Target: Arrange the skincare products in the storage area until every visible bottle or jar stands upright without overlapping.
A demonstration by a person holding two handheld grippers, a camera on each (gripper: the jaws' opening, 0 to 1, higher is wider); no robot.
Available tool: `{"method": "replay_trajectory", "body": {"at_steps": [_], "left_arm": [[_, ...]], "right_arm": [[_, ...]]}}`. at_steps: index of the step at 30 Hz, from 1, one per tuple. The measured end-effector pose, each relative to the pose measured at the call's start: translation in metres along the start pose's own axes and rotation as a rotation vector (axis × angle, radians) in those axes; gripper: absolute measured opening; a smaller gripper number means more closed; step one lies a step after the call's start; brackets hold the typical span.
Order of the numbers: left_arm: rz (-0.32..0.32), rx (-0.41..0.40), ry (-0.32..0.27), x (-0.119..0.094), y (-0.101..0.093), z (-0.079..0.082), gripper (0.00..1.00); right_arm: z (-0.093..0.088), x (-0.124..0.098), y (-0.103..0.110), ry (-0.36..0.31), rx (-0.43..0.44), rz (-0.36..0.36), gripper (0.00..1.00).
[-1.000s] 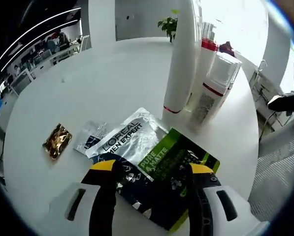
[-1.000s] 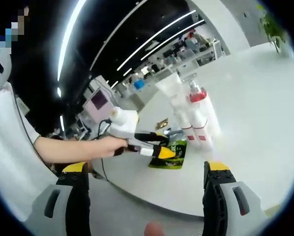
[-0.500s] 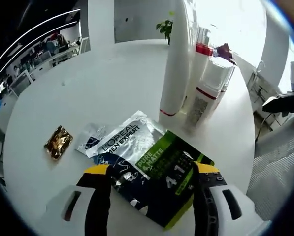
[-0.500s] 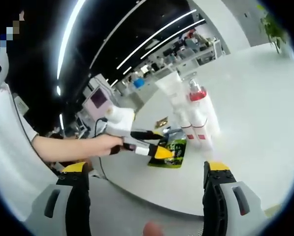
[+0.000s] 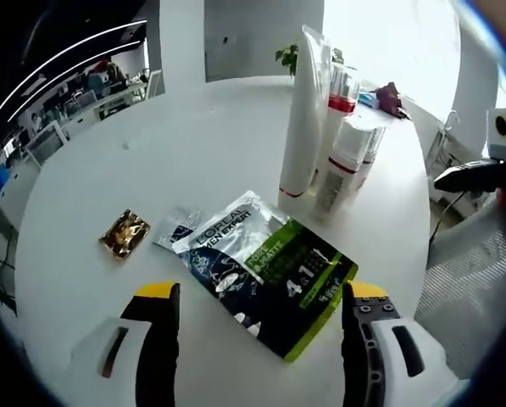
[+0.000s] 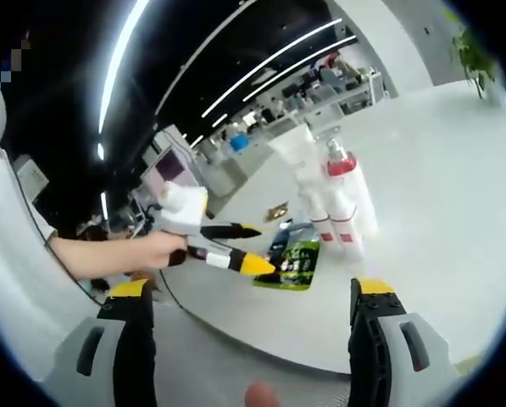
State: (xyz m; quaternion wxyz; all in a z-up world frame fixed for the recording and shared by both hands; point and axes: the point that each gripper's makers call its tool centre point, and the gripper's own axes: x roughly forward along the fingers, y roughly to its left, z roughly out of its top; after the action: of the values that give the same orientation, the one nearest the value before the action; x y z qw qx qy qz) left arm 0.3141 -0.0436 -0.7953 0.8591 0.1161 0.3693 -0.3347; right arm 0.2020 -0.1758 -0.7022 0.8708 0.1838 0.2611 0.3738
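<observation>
On a round white table point(image 5: 193, 127), a tall white tube point(image 5: 300, 119) and red-banded bottles point(image 5: 341, 144) stand upright, touching, towards the far edge; a black-and-green sachet point(image 5: 274, 275) lies flat near the near edge, overlapping a silver sachet point(image 5: 223, 233). The left gripper point(image 5: 261, 292) hovers just above it, jaws wide apart and empty, and the right gripper point(image 6: 253, 292) waits off the table, also parted and empty. Probably best to pinch the top sachet by 1 free edge.

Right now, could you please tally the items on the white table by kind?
Upright tube: 1
Upright bottles: 2 that I can tell apart; they crowd together
Flat sachets: 3
Total: 6
</observation>
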Motion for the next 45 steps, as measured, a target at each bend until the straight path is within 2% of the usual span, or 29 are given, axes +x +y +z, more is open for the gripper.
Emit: {"method": "replay_trajectory", "body": {"at_steps": [11,15,20,26,30,35,42,45], "left_arm": [[0.004,-0.072,-0.038,-0.036,0.002,-0.011,0.84],[0.003,-0.103,-0.08,-0.056,-0.003,-0.009,0.85],[-0.014,-0.129,-0.136,-0.08,-0.009,-0.011,0.92],[-0.022,-0.152,-0.187,-0.108,-0.014,-0.021,0.99],[-0.025,-0.176,-0.2,-0.125,-0.019,-0.031,0.99],[-0.004,-0.217,-0.238,-0.143,-0.022,-0.035,0.99],[0.024,-0.254,-0.259,-0.158,-0.023,-0.042,0.99],[0.034,-0.261,-0.275,-0.162,-0.023,-0.04,0.99]], "right_arm": [[-0.003,0.0,0.001,0.017,-0.019,-0.003,0.95],[-0.004,0.001,0.0,0.023,-0.025,-0.003,0.95],[-0.004,0.001,0.001,0.026,-0.032,-0.006,0.95],[-0.003,0.0,-0.001,0.023,-0.041,-0.016,0.95],[-0.003,-0.001,-0.001,0.021,-0.046,-0.02,0.95],[-0.003,0.0,-0.001,0.022,-0.053,-0.021,0.95],[-0.005,0.001,-0.003,0.028,-0.059,-0.022,0.95],[-0.005,0.001,-0.003,0.032,-0.062,-0.023,0.94]]}}
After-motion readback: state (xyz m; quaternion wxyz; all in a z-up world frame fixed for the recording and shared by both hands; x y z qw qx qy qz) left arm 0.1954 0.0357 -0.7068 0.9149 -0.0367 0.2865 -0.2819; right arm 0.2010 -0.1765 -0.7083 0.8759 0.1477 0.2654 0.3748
